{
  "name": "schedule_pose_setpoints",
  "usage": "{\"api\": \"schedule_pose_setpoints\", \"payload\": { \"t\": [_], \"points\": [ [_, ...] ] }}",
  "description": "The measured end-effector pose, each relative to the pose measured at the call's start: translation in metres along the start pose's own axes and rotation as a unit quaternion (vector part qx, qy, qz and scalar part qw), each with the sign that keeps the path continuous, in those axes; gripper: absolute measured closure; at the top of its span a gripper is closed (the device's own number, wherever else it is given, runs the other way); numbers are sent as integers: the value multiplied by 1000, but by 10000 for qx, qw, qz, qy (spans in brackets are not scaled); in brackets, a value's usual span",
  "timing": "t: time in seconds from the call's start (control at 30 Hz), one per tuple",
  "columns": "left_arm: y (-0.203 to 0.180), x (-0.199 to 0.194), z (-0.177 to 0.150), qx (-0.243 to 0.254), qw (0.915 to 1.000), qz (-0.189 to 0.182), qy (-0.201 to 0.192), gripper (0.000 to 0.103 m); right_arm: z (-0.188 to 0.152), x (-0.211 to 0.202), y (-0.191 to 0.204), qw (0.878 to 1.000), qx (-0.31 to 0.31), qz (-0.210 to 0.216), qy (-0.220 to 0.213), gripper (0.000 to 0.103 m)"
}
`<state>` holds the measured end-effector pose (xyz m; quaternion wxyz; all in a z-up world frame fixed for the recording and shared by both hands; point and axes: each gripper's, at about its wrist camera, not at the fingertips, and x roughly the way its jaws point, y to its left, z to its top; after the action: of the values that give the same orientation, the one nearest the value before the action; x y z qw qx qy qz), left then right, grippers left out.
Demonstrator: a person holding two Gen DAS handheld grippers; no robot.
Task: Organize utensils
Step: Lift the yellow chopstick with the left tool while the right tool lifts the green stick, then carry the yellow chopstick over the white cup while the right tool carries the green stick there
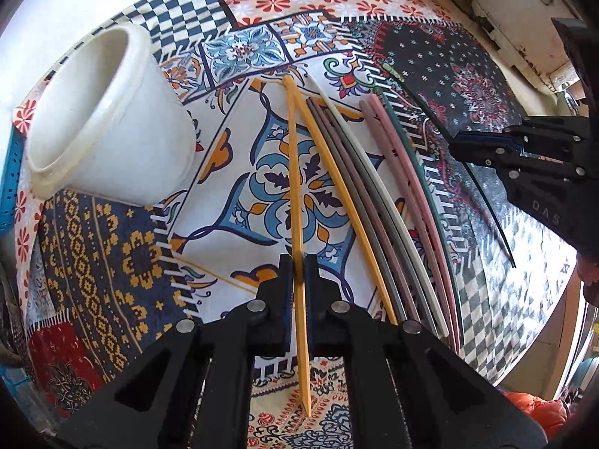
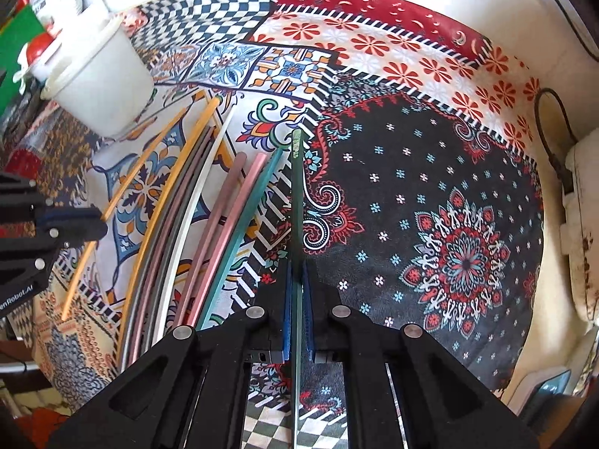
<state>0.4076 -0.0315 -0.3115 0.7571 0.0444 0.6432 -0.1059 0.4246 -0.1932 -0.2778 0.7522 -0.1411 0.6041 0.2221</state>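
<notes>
Orange chopstick (image 1: 297, 187) points (lengthwise) ahead.

The tablecloth (image 1: 112, 262) looks like printed cloth, matt and a little wrinkled. The white cup (image 1: 112, 119) seems smooth plastic with a soft shine. The coloured chopsticks (image 1: 374, 202) look smooth and matt, probably plastic.
</notes>
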Motion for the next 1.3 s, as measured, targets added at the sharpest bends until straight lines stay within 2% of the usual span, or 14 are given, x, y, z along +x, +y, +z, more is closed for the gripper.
{"api": "schedule_pose_setpoints", "payload": {
  "t": [0.37, 0.57, 0.77, 1.03, 1.3],
  "points": [
    [2, -56, -31, -371, 9971, -169, -638, 99, -14, -56, 3, 9966, 344, 271, -692, 98],
    [-4, -85, -42, -521, 9931, -297, -1007, 100, -35, -98, 3, 9913, 502, 437, -1139, 98],
    [-6, -115, -50, -644, 9873, -336, -1414, 100, -38, -131, 8, 9846, 575, 562, -1552, 98],
    [2, -148, -54, -832, 9783, -302, -1873, 100, -17, -157, 22, 9780, 345, 574, -1975, 98],
    [28, -184, -51, -1134, 9648, -111, -2369, 100, 30, -176, 51, 9672, -74, 703, -2440, 98]
  ]
}}
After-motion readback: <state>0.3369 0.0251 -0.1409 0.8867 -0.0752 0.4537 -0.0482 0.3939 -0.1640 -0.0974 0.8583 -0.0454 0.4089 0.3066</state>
